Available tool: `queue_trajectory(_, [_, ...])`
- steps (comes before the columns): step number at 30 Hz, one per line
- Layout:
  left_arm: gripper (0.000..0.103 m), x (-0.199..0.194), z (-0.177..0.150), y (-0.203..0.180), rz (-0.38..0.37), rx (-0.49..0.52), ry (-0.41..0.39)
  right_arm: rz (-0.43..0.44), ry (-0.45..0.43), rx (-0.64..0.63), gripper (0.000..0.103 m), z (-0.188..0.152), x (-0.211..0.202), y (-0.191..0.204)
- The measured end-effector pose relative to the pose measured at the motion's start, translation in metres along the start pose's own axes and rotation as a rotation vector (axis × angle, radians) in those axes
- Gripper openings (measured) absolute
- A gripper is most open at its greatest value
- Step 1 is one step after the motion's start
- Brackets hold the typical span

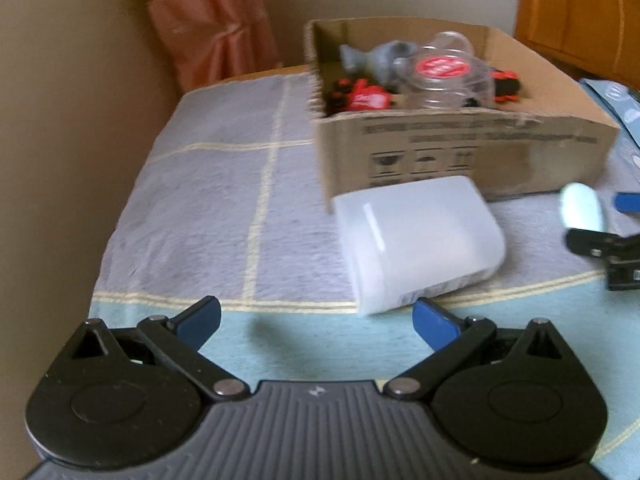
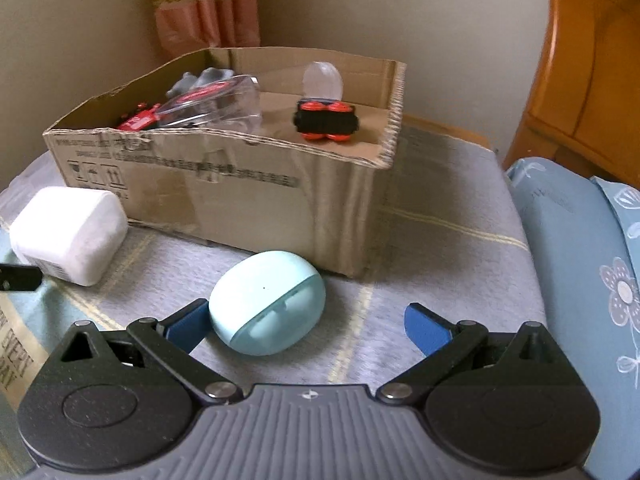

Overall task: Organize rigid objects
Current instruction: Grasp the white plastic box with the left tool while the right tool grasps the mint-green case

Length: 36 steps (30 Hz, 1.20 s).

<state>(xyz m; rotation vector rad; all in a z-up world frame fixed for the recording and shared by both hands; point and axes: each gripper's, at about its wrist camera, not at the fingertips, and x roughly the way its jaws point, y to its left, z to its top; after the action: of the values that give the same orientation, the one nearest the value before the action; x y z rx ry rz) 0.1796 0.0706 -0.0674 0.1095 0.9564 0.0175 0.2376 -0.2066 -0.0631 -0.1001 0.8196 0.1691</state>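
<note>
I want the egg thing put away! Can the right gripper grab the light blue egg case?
Probably yes. The right gripper is open, and the light blue case lies on the blanket just ahead, beside its left finger, nothing blocking.

Left gripper (image 1: pixel 316 320) was wide open, blue-padded fingers (image 1: pixel 200 322) spread, nothing between them, low and aimed forward. Right gripper (image 2: pixel 306 326) was also spread wide, empty, level, its left finger (image 2: pixel 186 326) and right finger apart.

Blanket (image 2: pixel 440 240): box (image 2: pixel 280 200), tub (image 2: pixel 68 236) (white), case (image 2: pixel 268 302).
</note>
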Motion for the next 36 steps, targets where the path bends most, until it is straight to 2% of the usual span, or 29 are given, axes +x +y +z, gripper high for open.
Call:
queue_trajectory(3, [0.101,0.003,-0.003,0.002,0.040,-0.020,0.010,-0.017,0.000,0.023,0.103,-0.005,-0.004,-0.005])
queue_trajectory(10, [0.102,-0.006,-0.008,-0.029,-0.105,0.068,-0.022,0.002,-0.016,-0.002,0.103,-0.009,-0.007,-0.002])
queue_trajectory(15, [0.102,0.006,-0.002,-0.038,-0.133,0.003,-0.016,0.025,-0.030,-0.023,0.103,-0.010,-0.008,0.002])
queue_trajectory(29, [0.102,0.018,0.019,-0.045,-0.107,0.002,-0.035,0.072,-0.047,-0.077,0.102,0.000,-0.002,0.012])
queue_trajectory(36, [0.096,0.014,0.024,-0.043,-0.123,0.007,-0.065,0.070,-0.063,-0.080,0.076,0.000,-0.008,0.013])
